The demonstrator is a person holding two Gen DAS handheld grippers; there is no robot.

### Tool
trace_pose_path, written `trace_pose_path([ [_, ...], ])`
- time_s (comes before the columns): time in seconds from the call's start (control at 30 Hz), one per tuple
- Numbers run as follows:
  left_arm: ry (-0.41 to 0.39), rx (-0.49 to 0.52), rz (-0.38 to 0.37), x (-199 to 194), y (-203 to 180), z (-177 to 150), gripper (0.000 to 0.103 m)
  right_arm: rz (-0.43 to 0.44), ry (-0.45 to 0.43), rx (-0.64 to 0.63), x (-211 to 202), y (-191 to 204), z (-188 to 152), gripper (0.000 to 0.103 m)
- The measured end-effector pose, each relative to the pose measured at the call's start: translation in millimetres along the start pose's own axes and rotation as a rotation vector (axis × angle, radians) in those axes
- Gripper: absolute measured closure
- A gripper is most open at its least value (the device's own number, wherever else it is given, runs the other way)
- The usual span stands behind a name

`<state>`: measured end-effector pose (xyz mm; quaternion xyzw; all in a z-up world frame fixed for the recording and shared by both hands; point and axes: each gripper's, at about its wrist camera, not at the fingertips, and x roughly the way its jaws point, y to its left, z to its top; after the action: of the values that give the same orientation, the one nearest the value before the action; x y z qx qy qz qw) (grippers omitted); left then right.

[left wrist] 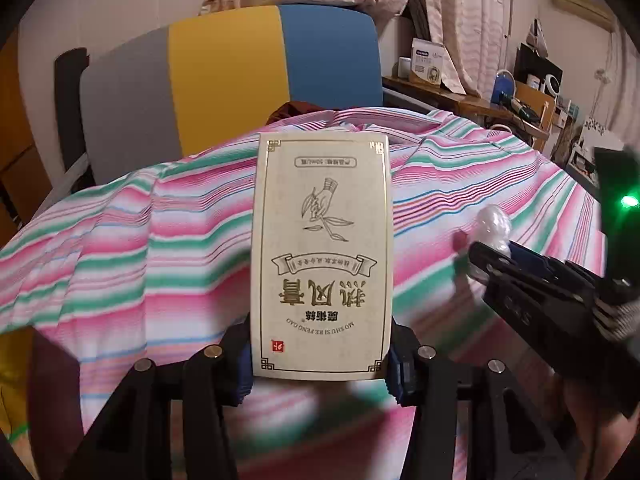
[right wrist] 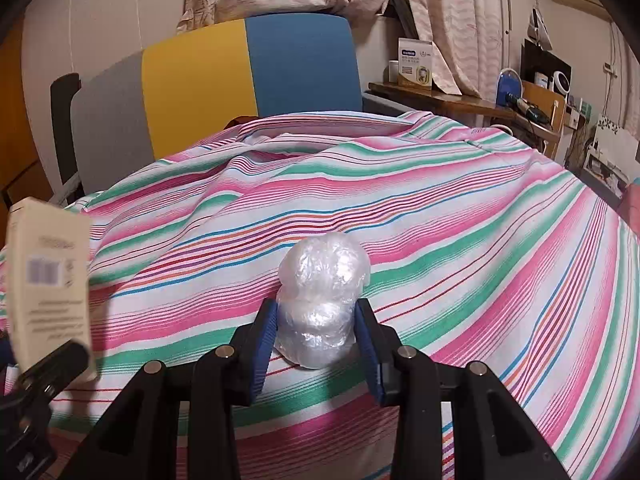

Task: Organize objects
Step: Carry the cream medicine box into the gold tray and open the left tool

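My left gripper is shut on a cream box with gold print and holds it above the striped bedspread. The box also shows at the left of the right wrist view. My right gripper is shut on a crumpled clear plastic ball, held just above the bedspread. In the left wrist view the right gripper and the plastic ball are at the right.
A grey, yellow and blue headboard stands behind the bed. A cluttered wooden shelf with boxes and small items runs along the right wall. Curtains hang at the back.
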<state>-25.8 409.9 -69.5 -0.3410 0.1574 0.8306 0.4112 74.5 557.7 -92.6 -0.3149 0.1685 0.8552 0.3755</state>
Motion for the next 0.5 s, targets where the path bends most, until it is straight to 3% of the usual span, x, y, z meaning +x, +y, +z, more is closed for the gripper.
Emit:
trace_pose_path([
  [0.2, 0.012, -0.1, -0.018, -30, 13, -23, 0.052, -0.004, -0.007, -0.027, -3, 6, -1, 0.064],
  [0.5, -0.057, -0.225, -0.015, -103, 48, -57, 0.052, 0.01, -0.041, -0.088, -11, 20, -2, 0.064],
])
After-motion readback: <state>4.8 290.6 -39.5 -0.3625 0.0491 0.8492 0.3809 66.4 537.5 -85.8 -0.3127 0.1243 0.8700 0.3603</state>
